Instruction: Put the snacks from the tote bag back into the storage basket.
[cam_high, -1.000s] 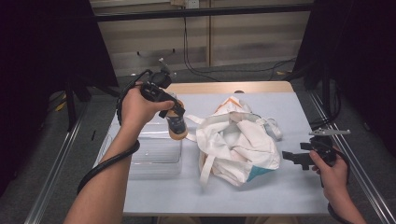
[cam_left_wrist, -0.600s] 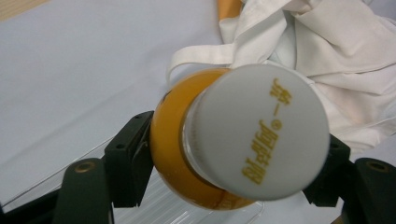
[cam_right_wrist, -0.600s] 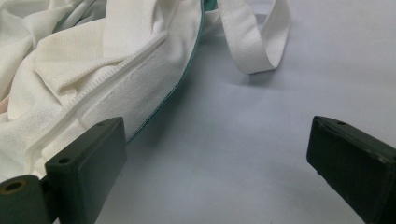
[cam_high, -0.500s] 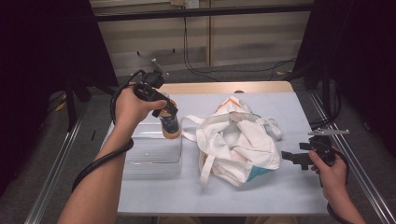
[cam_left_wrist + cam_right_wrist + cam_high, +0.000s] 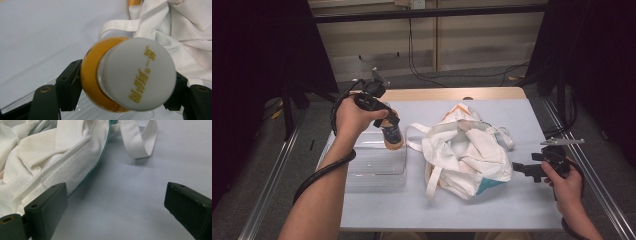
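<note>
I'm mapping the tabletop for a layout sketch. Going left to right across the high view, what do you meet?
clear plastic box → bottle in the left gripper → white tote bag → right gripper

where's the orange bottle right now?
High view, left side: the orange bottle is clamped in the left gripper above the clear plastic box, just left of the white tote bag.
</note>
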A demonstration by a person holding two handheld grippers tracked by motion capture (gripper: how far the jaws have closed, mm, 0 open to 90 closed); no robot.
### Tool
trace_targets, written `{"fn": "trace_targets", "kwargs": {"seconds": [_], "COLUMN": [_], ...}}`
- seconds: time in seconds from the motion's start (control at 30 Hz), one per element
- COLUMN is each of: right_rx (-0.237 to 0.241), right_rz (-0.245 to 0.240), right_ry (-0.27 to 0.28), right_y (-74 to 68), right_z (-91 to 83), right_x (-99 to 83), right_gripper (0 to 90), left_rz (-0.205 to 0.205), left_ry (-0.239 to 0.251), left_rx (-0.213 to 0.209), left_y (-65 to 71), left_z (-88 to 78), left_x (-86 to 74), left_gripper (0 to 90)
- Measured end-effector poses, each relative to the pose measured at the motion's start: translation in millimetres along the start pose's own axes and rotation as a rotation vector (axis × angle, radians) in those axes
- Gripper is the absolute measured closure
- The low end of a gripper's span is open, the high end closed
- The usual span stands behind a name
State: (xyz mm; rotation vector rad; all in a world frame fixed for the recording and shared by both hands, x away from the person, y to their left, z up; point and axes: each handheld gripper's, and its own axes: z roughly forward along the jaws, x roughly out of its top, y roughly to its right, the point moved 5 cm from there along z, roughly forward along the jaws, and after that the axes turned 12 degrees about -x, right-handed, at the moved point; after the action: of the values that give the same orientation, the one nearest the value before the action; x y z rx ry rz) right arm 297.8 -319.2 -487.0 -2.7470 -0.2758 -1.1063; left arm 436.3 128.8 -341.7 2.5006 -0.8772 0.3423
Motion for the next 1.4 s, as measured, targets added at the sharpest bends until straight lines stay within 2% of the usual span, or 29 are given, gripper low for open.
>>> {"fn": "trace_targets", "kwargs": {"seconds": [0.13, 0.23, 0.27, 0.33, 0.37, 0.4, 0.5, 0.57, 0.6, 0.7, 0.83, 0.97, 1.0, 1.23, 1.27, 1.4], "right_rx": [0.003, 0.004, 0.004, 0.003, 0.002, 0.003, 0.004, 0.004, 0.005, 0.004, 0.007, 0.005, 0.007, 0.007, 0.005, 0.006], "right_rz": [0.0, -0.001, -0.006, -0.006, -0.007, -0.007, -0.007, -0.006, -0.005, 0.0, -0.001, -0.006, -0.006, -0.002, -0.002, -0.002], "right_ry": [0.0, -0.002, 0.0, -0.003, -0.002, -0.002, -0.002, 0.003, 0.003, 0.001, 0.004, 0.005, 0.004, 0.005, 0.004, 0.005], "right_y": [-0.3, -0.4, -0.2, -0.5, -0.5, -0.5, -0.9, -0.5, -0.4, -0.5, -0.2, -0.4, -0.5, 0.1, 0.2, 0.3], "right_z": [-0.1, 0.2, 0.3, 0.3, 0.3, 0.4, 0.1, -0.1, -0.2, -1.1, -1.2, -0.9, -0.9, -1.5, -1.5, -1.4], "right_x": [0.1, -0.2, -0.2, -0.2, -0.1, 0.0, 0.2, 0.5, 0.6, 0.5, 0.8, 1.0, 1.0, 0.8, 0.6, 0.8], "right_gripper": [5.0, 5.0, 5.1, 5.0, 5.0, 5.1, 5.0, 5.0, 5.0, 5.0, 5.1, 5.0, 5.0, 5.0, 5.1, 5.0], "left_rz": [-0.015, -0.011, -0.022, -0.006, -0.017, -0.009, -0.011, 0.006, -0.004, 0.007, -0.001, 0.01, -0.002, 0.001, -0.01, -0.006], "left_ry": [0.01, -0.006, 0.006, -0.007, -0.003, -0.01, 0.004, -0.005, -0.004, -0.016, -0.012, -0.004, 0.003, -0.011, 0.0, -0.003], "left_rx": [0.003, -0.002, 0.001, 0.004, 0.002, -0.001, 0.003, 0.003, 0.004, 0.005, 0.009, 0.011, 0.011, 0.014, 0.012, 0.01], "left_y": [-4.3, -8.1, -7.4, -8.1, -7.3, -7.6, -4.7, -4.0, -2.7, -2.5, -2.3, -3.3, -2.4, -4.7, -4.6, -7.3], "left_z": [4.3, 6.4, 8.2, 9.2, 10.4, 10.7, 14.5, 16.4, 17.5, 19.2, 21.0, 22.1, 23.0, 30.5, 32.2, 35.5], "left_x": [-1.3, -2.7, -2.4, -2.2, -2.0, -1.6, 0.8, 1.9, 2.5, 3.0, 2.8, 2.6, 2.6, -1.0, -1.2, -3.8], "left_gripper": [30.3, 30.3, 30.3, 30.3, 30.2, 30.3, 30.3, 30.3, 30.3, 30.3, 30.3, 30.2, 30.2, 30.2, 30.2, 30.2]}}
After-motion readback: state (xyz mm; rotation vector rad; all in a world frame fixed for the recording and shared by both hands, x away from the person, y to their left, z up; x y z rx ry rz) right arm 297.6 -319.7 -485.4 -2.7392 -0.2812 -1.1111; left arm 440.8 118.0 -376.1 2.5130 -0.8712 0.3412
